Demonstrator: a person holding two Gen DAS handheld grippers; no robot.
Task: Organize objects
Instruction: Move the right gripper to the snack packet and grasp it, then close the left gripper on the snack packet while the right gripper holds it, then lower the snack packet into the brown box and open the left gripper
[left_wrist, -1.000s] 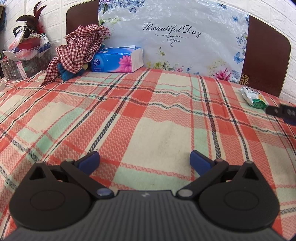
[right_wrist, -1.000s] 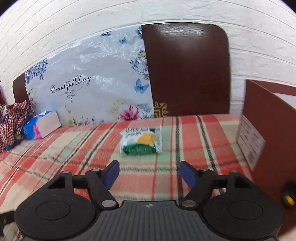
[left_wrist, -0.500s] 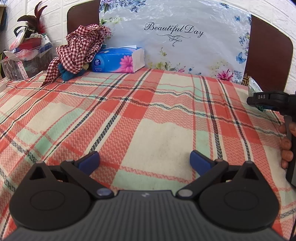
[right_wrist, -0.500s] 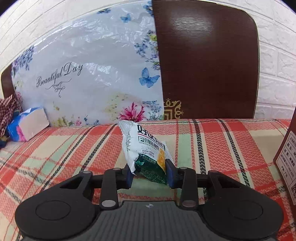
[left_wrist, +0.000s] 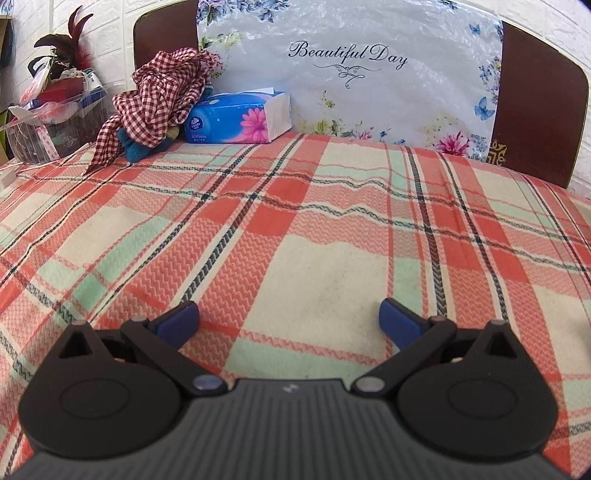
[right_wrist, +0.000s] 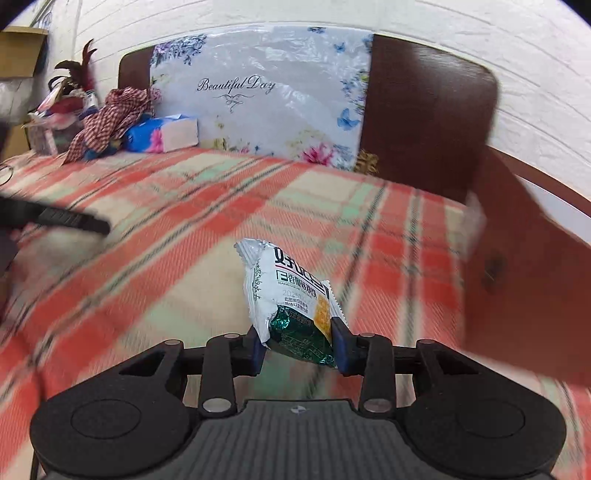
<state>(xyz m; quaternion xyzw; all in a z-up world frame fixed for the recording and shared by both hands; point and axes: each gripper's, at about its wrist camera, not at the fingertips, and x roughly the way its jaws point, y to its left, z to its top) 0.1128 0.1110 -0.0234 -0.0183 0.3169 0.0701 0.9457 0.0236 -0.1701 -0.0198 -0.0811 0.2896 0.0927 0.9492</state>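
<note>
— Blue pads (right_wrist: 339, 345) of the right hand-held gripper (right_wrist: 297, 345) pinch the snack packet (right_wrist: 291, 295), lifted above the plaid cloth (right_wrist: 184, 206).

— And the left hand-held gripper (left_wrist: 288, 319)?

— Wide apart, holding nothing.

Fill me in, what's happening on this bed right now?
A person is tidying with two handheld grippers. The right gripper has its fingers clamped on a white and green snack packet, lifted off the plaid blanket. The left gripper is open and empty above the blanket.
</note>
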